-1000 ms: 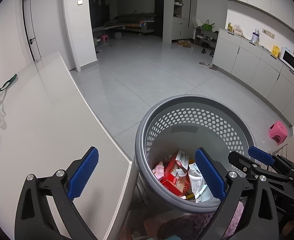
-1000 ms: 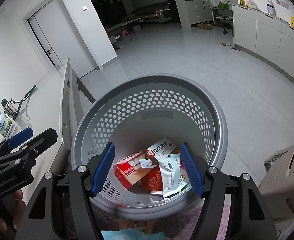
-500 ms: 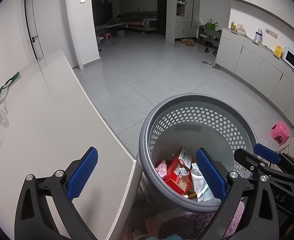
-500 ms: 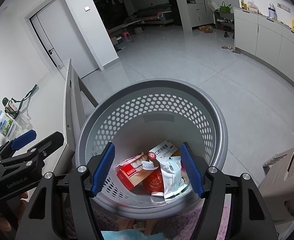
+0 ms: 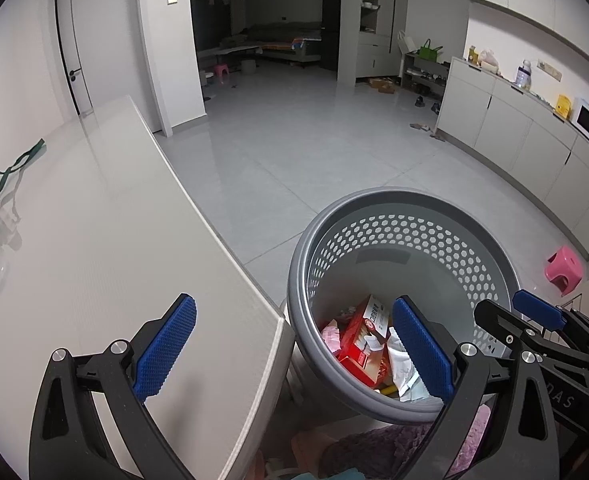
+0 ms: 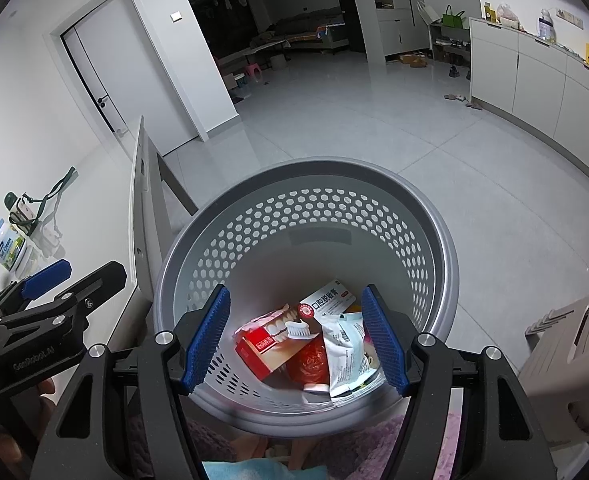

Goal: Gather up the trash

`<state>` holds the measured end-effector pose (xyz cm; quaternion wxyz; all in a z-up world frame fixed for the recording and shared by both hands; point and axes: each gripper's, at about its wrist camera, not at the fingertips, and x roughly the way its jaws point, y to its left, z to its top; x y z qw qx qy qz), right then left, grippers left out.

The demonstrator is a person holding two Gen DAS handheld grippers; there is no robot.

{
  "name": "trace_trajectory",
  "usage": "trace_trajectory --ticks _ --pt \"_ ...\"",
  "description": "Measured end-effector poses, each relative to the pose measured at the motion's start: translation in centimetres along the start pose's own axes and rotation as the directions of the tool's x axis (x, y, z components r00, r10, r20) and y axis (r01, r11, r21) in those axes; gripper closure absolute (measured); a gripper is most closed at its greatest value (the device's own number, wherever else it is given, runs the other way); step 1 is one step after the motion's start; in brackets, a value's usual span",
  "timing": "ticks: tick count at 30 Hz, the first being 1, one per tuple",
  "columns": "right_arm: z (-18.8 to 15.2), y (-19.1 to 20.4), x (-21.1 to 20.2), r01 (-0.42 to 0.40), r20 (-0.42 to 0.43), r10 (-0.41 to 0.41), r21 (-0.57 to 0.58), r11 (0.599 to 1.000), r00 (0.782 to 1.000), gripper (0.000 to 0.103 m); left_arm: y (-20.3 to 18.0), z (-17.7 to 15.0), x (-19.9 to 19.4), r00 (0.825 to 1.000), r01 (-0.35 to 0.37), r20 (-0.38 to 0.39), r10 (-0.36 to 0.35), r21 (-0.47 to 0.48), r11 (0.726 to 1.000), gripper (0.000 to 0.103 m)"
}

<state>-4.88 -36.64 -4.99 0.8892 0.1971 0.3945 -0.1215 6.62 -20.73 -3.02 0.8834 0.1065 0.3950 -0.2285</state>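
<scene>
We hold both grippers above the bin (image 6: 434, 236), which stands on the floor (image 5: 302, 148) just off the corner of the counter (image 5: 94, 240). The left gripper (image 5: 294, 350) has its fingers (image 5: 166, 346) spread wide with nothing between them; one pad hangs over the counter's near corner, the other over the bin's mouth. The right gripper (image 6: 296, 336) also has its fingers (image 6: 208, 336) spread and empty, both pads inside the outline of the bin's rim.

The trash lies at the bottom of the bin: a red toothpaste box (image 6: 272, 340), a white packet (image 6: 344, 350) beside it and a red wrapper (image 6: 310, 360) partly under both. More scraps sit below these, but we cannot make them out.

The counter edge runs away from us toward a door (image 5: 82, 44), with open tiled floor beyond the bin. At the counter's far left, a jar (image 6: 8, 248) and a green strap (image 6: 54, 196) sit near the wall, cut off in the left view. A purple fabric (image 6: 374, 444) fills the bottom edge; what it is stays unclear.
</scene>
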Motion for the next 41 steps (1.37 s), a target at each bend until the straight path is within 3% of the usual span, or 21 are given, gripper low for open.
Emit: trace_trajectory --ticks 10,41 --pt "-0.06 0.01 0.01 -0.002 -0.003 0.002 0.002 1.000 1.000 0.038 -0.06 -0.01 0.08 1.000 -0.025 0.010 0.025 0.007 1.000 0.006" --pt "-0.09 0.11 -0.08 -0.005 0.001 0.005 -0.001 1.000 1.000 0.038 0.04 -0.09 -0.17 1.000 -0.013 0.002 0.013 0.004 1.000 0.006"
